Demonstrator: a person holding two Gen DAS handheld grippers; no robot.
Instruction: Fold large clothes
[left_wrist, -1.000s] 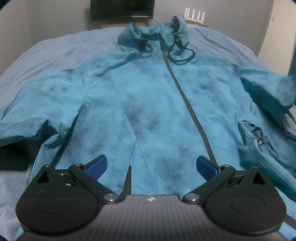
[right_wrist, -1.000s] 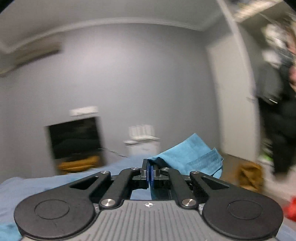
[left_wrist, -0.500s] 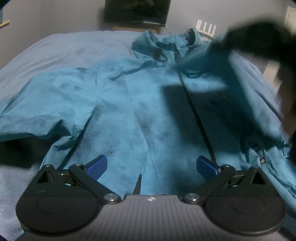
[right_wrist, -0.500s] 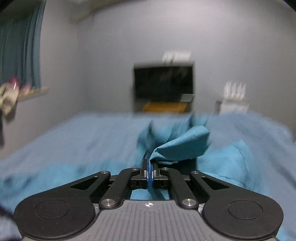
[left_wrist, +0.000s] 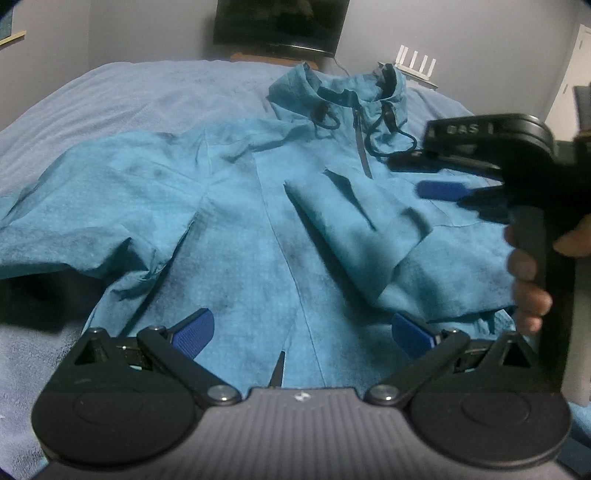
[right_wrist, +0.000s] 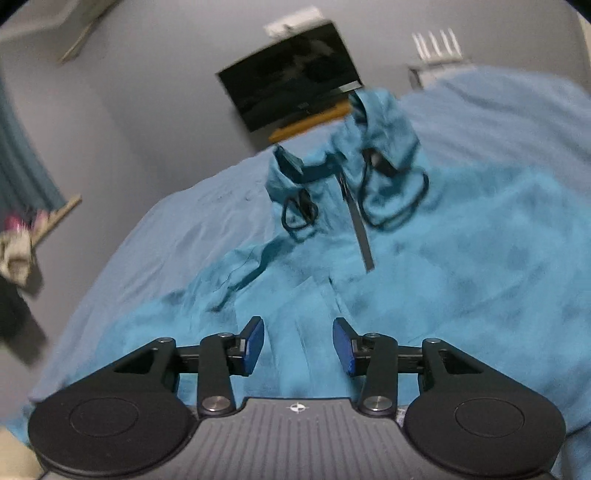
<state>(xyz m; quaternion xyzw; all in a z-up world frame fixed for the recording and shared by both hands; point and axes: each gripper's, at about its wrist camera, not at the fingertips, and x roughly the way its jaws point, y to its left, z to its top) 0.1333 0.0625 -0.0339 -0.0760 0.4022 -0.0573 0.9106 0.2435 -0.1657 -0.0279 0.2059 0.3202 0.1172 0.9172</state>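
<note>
While the teal jacket (left_wrist: 229, 221) lies front up across the lavender bedspread (left_wrist: 129, 96), its one sleeve (left_wrist: 365, 225) sits folded over the chest, covering the zip below the collar (left_wrist: 343, 92). Above that sleeve the right gripper (right_wrist: 298, 345) has its jaws opening, with nothing pinched between the blue pads; the cloth lies under them. A hand (left_wrist: 532, 280) grips its handle beside the jacket's edge. Near the jacket's hem the left gripper (left_wrist: 301, 328) hovers with jaws spread wide and empty. Beyond the collar a dark screen (left_wrist: 280, 22) hangs on the wall, a white router (left_wrist: 415, 62) beside it.
</note>
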